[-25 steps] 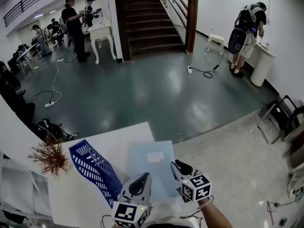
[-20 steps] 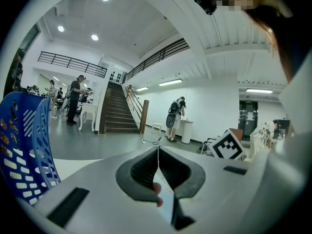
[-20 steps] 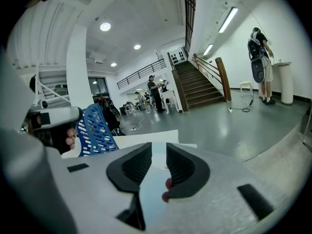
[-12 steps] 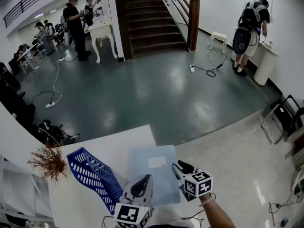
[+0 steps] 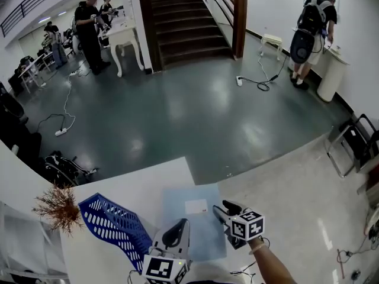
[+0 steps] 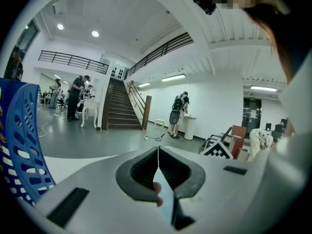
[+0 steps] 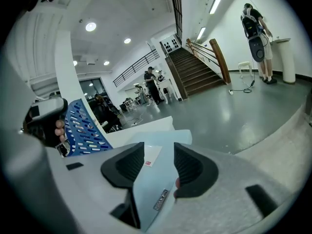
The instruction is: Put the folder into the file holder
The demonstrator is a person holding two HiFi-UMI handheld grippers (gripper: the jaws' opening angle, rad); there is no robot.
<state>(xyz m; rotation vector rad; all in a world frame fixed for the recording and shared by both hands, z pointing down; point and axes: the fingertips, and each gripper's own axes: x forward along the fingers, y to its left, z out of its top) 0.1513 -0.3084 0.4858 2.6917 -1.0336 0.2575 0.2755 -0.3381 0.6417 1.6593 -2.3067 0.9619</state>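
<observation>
A pale blue folder with a white label lies over the white table's right edge. The blue perforated file holder lies tipped on the table to its left. My left gripper is at the folder's near left edge; in the left gripper view its jaws are shut on the thin folder. My right gripper is at the folder's right edge. Its jaws have just been opening and stand apart, with the folder between them, not pressed. The file holder shows to its left.
A dried reddish plant stands at the table's left. Beyond the table's far edge the grey floor drops away, with stairs, cables and people far off. A chair stands at the right.
Both grippers and the folder have shifted slightly nearer and lower over the table. The right gripper has sunk toward the folder's edge. The file holder has not been moved.
</observation>
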